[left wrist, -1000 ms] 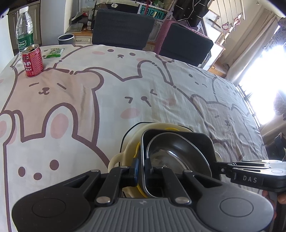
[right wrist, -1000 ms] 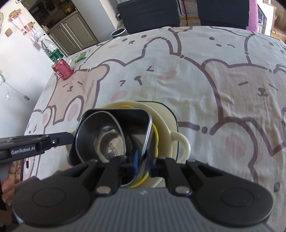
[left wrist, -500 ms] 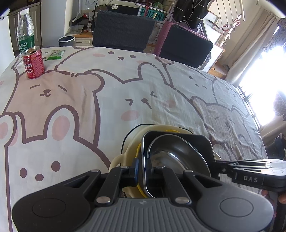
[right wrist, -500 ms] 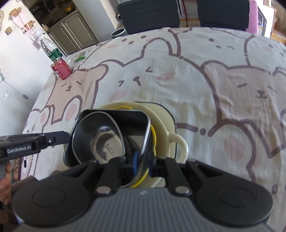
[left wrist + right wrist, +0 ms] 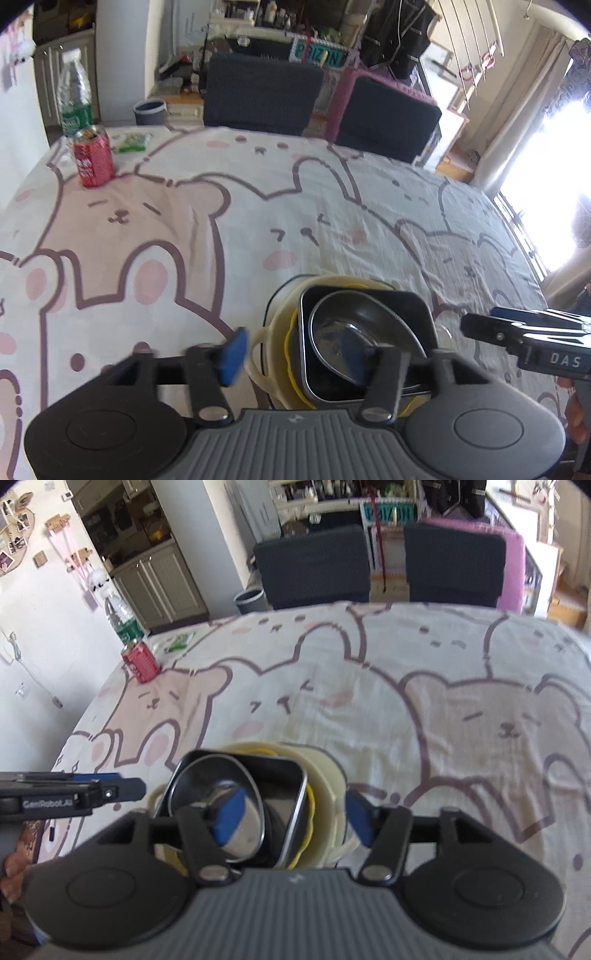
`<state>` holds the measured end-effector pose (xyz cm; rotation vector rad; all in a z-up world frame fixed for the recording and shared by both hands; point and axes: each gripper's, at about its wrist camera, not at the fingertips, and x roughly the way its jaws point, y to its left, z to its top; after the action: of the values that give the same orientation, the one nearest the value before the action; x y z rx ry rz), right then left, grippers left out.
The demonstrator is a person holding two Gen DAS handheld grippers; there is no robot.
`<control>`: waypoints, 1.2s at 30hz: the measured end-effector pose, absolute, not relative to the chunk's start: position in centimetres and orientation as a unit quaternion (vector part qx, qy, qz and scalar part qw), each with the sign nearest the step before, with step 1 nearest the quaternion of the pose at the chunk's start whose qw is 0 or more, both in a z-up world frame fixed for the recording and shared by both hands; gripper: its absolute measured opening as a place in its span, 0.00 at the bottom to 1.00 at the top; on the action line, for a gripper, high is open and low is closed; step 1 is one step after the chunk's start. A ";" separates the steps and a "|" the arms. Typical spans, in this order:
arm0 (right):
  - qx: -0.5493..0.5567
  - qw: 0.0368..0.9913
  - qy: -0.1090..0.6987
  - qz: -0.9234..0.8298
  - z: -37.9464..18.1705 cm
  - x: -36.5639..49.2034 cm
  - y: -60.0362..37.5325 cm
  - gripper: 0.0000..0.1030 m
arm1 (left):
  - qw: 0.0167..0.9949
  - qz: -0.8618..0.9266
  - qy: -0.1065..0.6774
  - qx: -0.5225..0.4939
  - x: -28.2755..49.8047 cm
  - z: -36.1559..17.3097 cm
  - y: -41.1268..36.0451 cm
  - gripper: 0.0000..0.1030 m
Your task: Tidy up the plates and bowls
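Note:
A stack of dishes sits on the bear-print tablecloth: a cream bowl with handles (image 5: 275, 332) (image 5: 325, 771), a yellow dish (image 5: 291, 343) (image 5: 310, 801), a dark square bowl (image 5: 406, 306) (image 5: 280, 771) and a steel oval bowl (image 5: 347, 321) (image 5: 207, 782) on top. My left gripper (image 5: 291, 349) is open, its fingers either side of the stack's left rim. My right gripper (image 5: 293, 821) is open, astride the stack's right rim. Each gripper also shows in the other's view, the right (image 5: 517, 332) and the left (image 5: 74, 794).
A red drink can (image 5: 92, 157) (image 5: 141, 661), a water bottle (image 5: 74, 99) (image 5: 120, 618) and a green packet (image 5: 131, 142) stand at the table's far left corner. Two dark chairs (image 5: 258, 96) (image 5: 314, 568) stand behind the far edge. A bin (image 5: 149, 110) is on the floor.
Both grippers were shut on the rim of the dark square bowl; both have now opened and let it go. The stack rests on the table.

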<state>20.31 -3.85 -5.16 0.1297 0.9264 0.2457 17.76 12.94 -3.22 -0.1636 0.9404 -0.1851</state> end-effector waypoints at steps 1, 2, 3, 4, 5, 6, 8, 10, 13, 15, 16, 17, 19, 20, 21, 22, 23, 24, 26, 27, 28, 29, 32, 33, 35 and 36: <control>0.060 0.890 0.437 0.115 -4.9 20.1 -4.0 0.73 | 0.889 -0.086 0.443 -0.078 17.3 -2.8 13.0 0.78; 0.058 0.895 0.427 0.110 -4.5 19.7 -4.2 0.77 | 0.894 -0.082 0.433 -0.076 16.9 -2.4 13.1 0.85; 0.057 0.900 0.419 0.106 -4.2 19.3 -4.3 0.80 | 0.899 -0.080 0.424 -0.076 16.4 -1.9 13.2 0.91; 0.055 0.904 0.411 0.103 -3.9 19.0 -4.5 0.83 | 0.903 -0.078 0.416 -0.077 16.0 -1.5 13.3 0.93; 0.051 0.909 0.402 0.100 -3.6 18.6 -4.6 0.87 | 0.906 -0.076 0.408 -0.078 15.5 -1.1 13.5 0.98; 0.047 0.913 0.393 0.096 -3.3 18.3 -4.7 0.89 | 0.910 -0.073 0.400 -0.077 15.0 -0.8 13.6 1.00; 0.038 0.925 0.369 0.087 -2.6 17.3 -5.0 0.95 | 0.919 -0.064 0.382 -0.076 14.0 -0.1 13.8 1.00; 0.032 0.935 0.344 0.082 -2.0 16.2 -5.1 1.00 | 0.926 -0.054 0.367 -0.072 13.0 0.4 13.9 1.00; 0.043 0.944 0.317 0.079 -1.4 14.6 -5.6 1.00 | 0.937 -0.041 0.343 -0.057 11.4 0.7 13.9 1.00; 0.055 0.948 0.304 0.076 -1.4 13.2 -5.9 1.00 | 0.941 -0.039 0.333 -0.049 10.3 0.7 14.0 1.00; 0.060 0.950 0.298 0.074 -1.5 12.6 -6.0 1.00 | 0.943 -0.038 0.326 -0.046 9.7 0.7 14.0 1.00; 0.064 0.952 0.291 0.071 -1.7 11.9 -6.2 1.00 | 0.946 -0.038 0.320 -0.042 9.1 0.6 13.9 1.00; 0.067 0.956 0.279 0.059 -1.9 10.5 -5.9 1.00 | 0.949 -0.040 0.312 -0.036 8.0 0.6 13.9 1.00; 0.066 0.958 0.273 0.052 -2.1 9.8 -5.7 1.00 | 0.950 -0.042 0.307 -0.034 7.4 0.6 13.8 1.00; 0.062 0.960 0.269 0.047 -2.3 9.1 -5.5 1.00 | 0.952 -0.045 0.302 -0.032 6.8 0.6 13.7 1.00; 0.058 0.961 0.266 0.045 -2.5 8.5 -5.2 1.00 | 0.953 -0.049 0.297 -0.030 6.3 0.6 13.7 1.00; 0.054 0.963 0.261 0.042 -2.7 7.9 -4.9 1.00 | 0.954 -0.051 0.292 -0.029 5.8 0.6 13.7 1.00; 0.050 0.965 0.255 0.041 -2.9 7.1 -4.6 1.00 | 0.955 -0.054 0.289 -0.027 5.2 0.5 13.6 1.00; 0.044 0.967 0.249 0.039 -3.5 5.9 -4.1 1.00 | 0.956 -0.057 0.287 -0.025 4.2 0.0 13.7 1.00; 0.041 0.968 0.246 0.035 -3.8 5.4 -3.9 1.00 | 0.956 -0.056 0.288 -0.022 3.7 -0.2 13.8 1.00; 0.040 0.969 0.243 0.031 -4.0 4.9 -3.8 1.00 | 0.956 -0.054 0.288 -0.019 3.3 -0.5 13.8 1.00; 0.040 0.969 0.241 0.026 -4.3 4.4 -3.8 1.00 | 0.956 -0.050 0.288 -0.016 2.8 -0.8 13.8 1.00; 0.038 0.970 0.240 0.018 -5.1 3.0 -3.6 1.00 | 0.956 -0.050 0.289 -0.004 1.5 -1.6 13.6 1.00; 0.036 0.970 0.239 0.016 -5.3 2.6 -3.5 1.00 | 0.956 -0.051 0.289 0.001 1.0 -1.8 13.5 1.00; 0.028 0.972 0.235 0.012 -5.7 1.8 -3.1 1.00 | 0.955 -0.055 0.291 0.014 0.3 -2.3 13.1 1.00; 0.023 0.972 0.233 0.012 -5.8 1.4 -3.0 1.00 | 0.954 -0.055 0.294 0.017 0.0 -2.6 13.0 1.00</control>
<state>1.43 -2.97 -5.80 0.0463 0.4709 0.0242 0.02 13.01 -2.59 0.0354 0.5964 -0.1120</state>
